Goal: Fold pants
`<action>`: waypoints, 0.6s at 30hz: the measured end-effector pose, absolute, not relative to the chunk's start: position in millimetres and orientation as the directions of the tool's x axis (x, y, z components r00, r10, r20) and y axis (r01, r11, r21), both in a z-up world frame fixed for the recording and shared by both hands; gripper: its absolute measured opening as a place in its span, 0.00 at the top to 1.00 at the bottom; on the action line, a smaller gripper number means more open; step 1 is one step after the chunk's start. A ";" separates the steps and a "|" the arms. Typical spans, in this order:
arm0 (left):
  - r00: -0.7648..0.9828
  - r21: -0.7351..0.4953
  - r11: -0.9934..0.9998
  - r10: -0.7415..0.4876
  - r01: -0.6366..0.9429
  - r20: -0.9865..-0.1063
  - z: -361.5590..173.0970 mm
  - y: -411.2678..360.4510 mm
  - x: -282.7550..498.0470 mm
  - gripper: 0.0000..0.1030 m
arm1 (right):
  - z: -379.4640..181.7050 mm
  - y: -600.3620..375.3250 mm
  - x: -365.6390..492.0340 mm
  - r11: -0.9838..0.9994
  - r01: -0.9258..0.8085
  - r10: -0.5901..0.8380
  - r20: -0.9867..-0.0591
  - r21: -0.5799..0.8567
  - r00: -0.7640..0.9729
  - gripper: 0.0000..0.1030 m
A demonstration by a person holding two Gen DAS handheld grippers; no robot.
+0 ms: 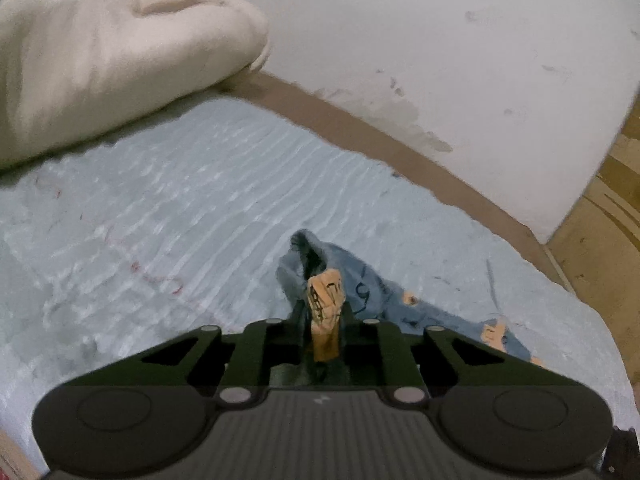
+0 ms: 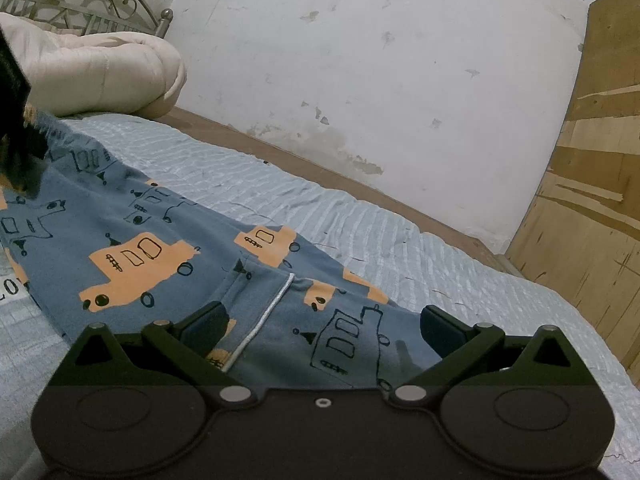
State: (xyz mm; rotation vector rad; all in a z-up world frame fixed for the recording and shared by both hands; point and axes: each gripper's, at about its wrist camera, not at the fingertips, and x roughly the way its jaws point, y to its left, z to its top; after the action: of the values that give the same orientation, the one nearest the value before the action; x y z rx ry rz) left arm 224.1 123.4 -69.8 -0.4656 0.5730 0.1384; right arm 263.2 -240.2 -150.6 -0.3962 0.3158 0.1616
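1. The left gripper (image 1: pixel 323 320) is seen nearly closed, its jaws pinched on a bunched fold of the blue pants (image 1: pixel 320 280) printed with orange vehicles; the cloth rises just ahead of the fingertips.
2. The right gripper (image 2: pixel 324 322) is held wide, nothing clamped, with the pants (image 2: pixel 160 248) spread flat between and ahead of its fingers on the ribbed pale-blue bedspread (image 2: pixel 360 220).
3. The pinched fabric is blurred and its print cannot be made out.
4. A metal headboard (image 2: pixel 80 0) is shown clearly only in the right view, far left beyond the cream quilt (image 2: pixel 100 72).
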 end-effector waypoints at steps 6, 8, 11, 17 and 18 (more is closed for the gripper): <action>0.874 -0.333 0.934 -0.052 -0.129 -0.483 -37.0 90.2 222.8 0.85 | -150.2 -240.7 263.9 0.914 -0.217 0.096 -0.337 -0.344 0.937 0.01; 0.884 -0.319 0.944 -0.080 -0.081 -0.460 -24.9 76.9 222.7 0.85 | -147.4 -245.0 265.0 0.921 -0.229 0.115 -0.345 -0.314 0.932 0.01; 0.900 -0.283 0.959 -0.127 0.004 -0.417 -7.0 54.2 220.1 0.85 | -130.8 -266.0 261.1 0.945 -0.267 0.198 -0.322 -0.187 0.926 0.01; 0.895 -0.221 0.963 -0.230 0.153 -0.383 14.2 0.1 220.2 0.85 | -104.2 -304.6 239.0 0.968 -0.206 0.164 -0.259 -0.146 0.952 0.01; 0.891 -0.212 0.962 -0.246 0.174 -0.382 15.9 -9.0 220.6 0.85 | -102.3 -310.6 235.4 0.967 -0.204 0.159 -0.263 -0.154 0.952 0.01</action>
State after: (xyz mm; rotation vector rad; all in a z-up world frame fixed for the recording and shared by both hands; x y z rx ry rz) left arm 220.6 -9.0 15.9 -0.1746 0.4185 -0.2189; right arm 235.4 -310.6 -102.3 -0.1805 0.2514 0.1853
